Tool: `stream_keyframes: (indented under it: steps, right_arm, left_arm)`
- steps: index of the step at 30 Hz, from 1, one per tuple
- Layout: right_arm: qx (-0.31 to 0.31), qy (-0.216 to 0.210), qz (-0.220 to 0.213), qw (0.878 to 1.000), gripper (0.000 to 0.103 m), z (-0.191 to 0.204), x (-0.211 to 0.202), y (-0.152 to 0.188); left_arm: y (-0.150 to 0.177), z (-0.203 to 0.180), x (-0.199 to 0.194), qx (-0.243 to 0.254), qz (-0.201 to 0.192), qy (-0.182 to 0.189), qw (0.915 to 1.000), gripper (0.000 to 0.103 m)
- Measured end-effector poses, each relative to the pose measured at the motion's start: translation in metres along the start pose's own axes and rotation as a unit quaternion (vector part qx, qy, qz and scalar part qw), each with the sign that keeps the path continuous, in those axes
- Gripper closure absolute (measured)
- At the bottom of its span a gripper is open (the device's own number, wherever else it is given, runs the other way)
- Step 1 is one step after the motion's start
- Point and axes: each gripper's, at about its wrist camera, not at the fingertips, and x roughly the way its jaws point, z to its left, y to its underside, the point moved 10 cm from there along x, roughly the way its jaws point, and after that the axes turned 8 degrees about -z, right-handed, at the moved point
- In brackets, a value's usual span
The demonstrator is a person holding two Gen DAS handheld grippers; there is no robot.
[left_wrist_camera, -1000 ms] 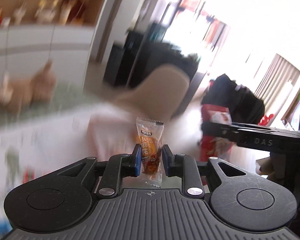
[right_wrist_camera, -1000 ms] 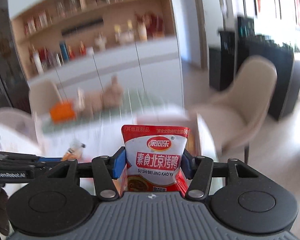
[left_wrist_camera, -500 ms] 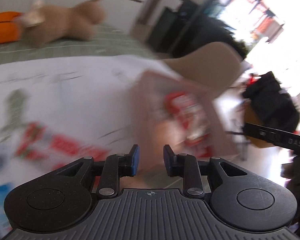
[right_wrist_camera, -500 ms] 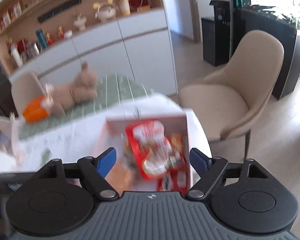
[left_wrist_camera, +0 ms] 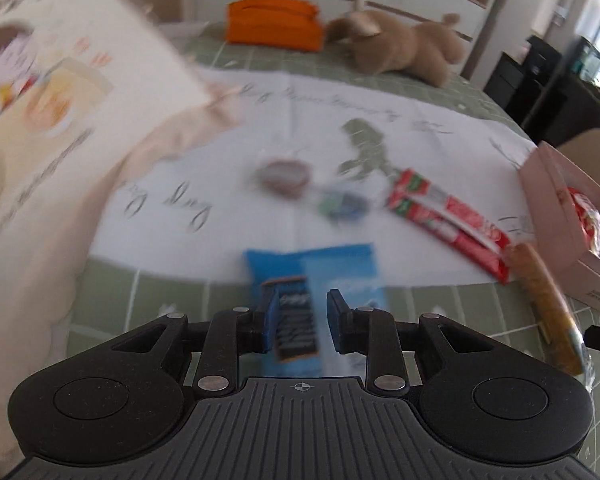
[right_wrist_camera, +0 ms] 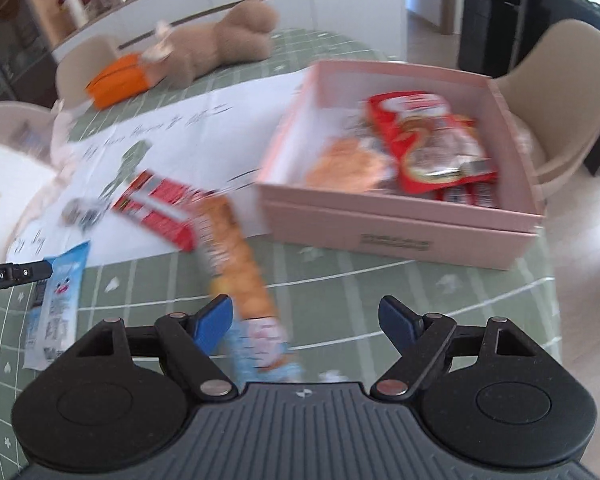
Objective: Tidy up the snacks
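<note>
The blue snack packet lies flat on the counter directly ahead of the left claw, its near end between the blue pads; a dark label panel shows on its left half. The left claw is partly open and grips nothing. Ahead and to its right lies a pair of long red packets, and farther right a long orange biscuit sleeve. In the right view that biscuit sleeve runs from ahead down to just beside the left pad of the right claw, which is spread wide and empty.

A second ago each claw pinched a snack: the left a small orange sachet, the right a red pouch. Both have since let go, and the red pouch now lies in the pink box, ahead and right of the right claw.

Loose on the counter: one blue packet, two red packets, one biscuit sleeve, two small blurred wrapped pieces. One box; its contents are too blurred to count.
</note>
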Motion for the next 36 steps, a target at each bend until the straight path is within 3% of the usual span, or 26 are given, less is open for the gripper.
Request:
stream_keyframes:
  steps: [4,9,15,16,17,18,20,25,30,33,36]
  right_arm:
    - [-0.013,0.004,0.005,1.000,0.022,0.027,0.008,-0.006]
    - [-0.016,0.004,0.014,1.000,0.022,0.042,0.006,0.002]
    - [-0.042,0.041,0.012,0.998,0.022,0.033,0.016,0.004]
    - [-0.041,0.046,0.016,0.998,0.023,0.030,0.019,0.006]
    - [-0.040,0.047,0.023,0.998,0.032,0.028,0.022,0.008]
    - [-0.037,0.039,0.034,0.998,0.051,0.028,0.024,0.012]
    - [-0.033,0.029,0.044,0.998,0.064,0.032,0.022,0.020]
    - [-0.059,0.009,0.053,0.997,0.069,0.054,0.008,0.041]
    - [-0.044,-0.012,0.068,0.997,0.069,0.062,-0.010,0.063]
    - [-0.037,-0.010,0.068,0.997,0.069,0.059,-0.018,0.073]
    - [-0.030,-0.003,0.063,0.998,0.068,0.054,-0.021,0.074]
  left_arm:
    - [0.006,-0.001,0.003,-0.001,0.007,0.014,0.9999,0.071]
    - [0.018,-0.029,0.007,-0.001,0.025,0.071,0.9972,0.069]
    - [0.043,-0.069,-0.002,0.029,0.051,0.136,0.9890,0.069]
    - [0.047,-0.073,-0.004,0.033,0.056,0.144,0.9875,0.069]
    - [0.050,-0.076,-0.006,0.037,0.060,0.149,0.9864,0.069]
    - [0.051,-0.077,-0.007,0.040,0.062,0.151,0.9859,0.069]
    - [0.053,-0.077,-0.009,0.041,0.063,0.151,0.9856,0.069]
    - [0.056,-0.078,-0.010,0.040,0.068,0.154,0.9849,0.069]
    - [0.058,-0.081,-0.014,0.041,0.071,0.163,0.9832,0.069]
    - [0.046,-0.078,-0.013,0.029,0.062,0.164,0.9841,0.069]
    - [0.021,-0.061,-0.004,-0.001,0.038,0.138,0.9896,0.069]
